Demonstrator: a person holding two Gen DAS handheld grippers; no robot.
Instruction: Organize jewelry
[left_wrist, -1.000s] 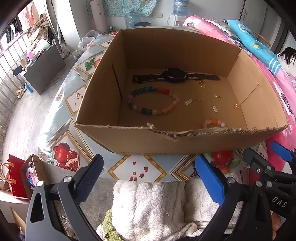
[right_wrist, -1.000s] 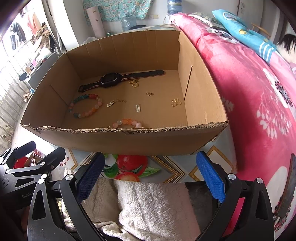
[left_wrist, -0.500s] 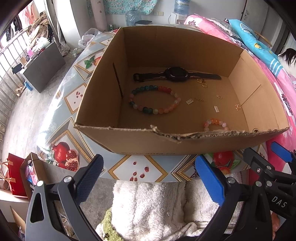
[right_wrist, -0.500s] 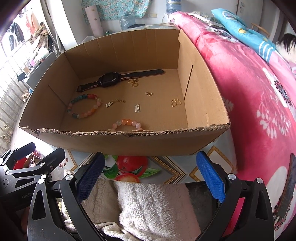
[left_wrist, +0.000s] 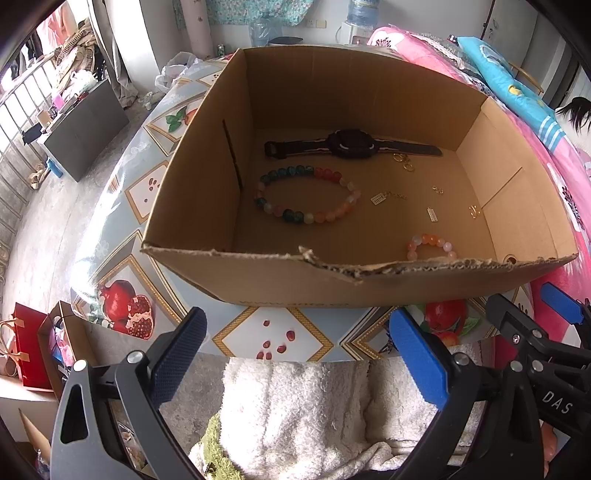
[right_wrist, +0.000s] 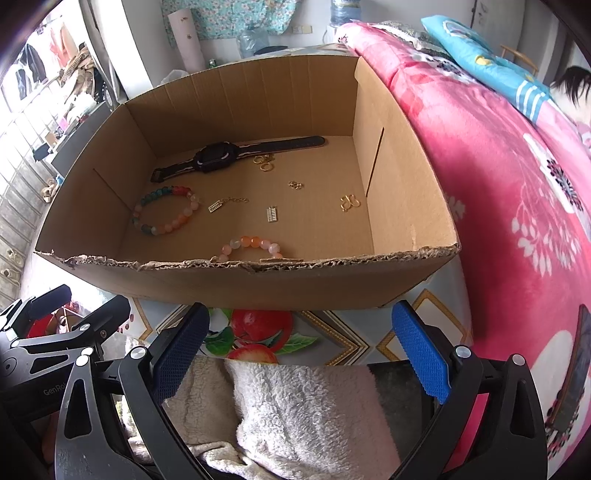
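Daylit room: grey floor (left_wrist: 55, 206), pink floral bed (right_wrist: 517, 184), fruit-print table (left_wrist: 122, 206).

The surface (left_wrist: 258, 332) wears a glossy cloth printed with fruit — pomegranates at its near left, apples at its near right. One box (left_wrist: 280, 284) sits directly on it, open-topped, its near rim torn. A pink bed (right_wrist: 517, 192) lies just beside the surface's right edge.
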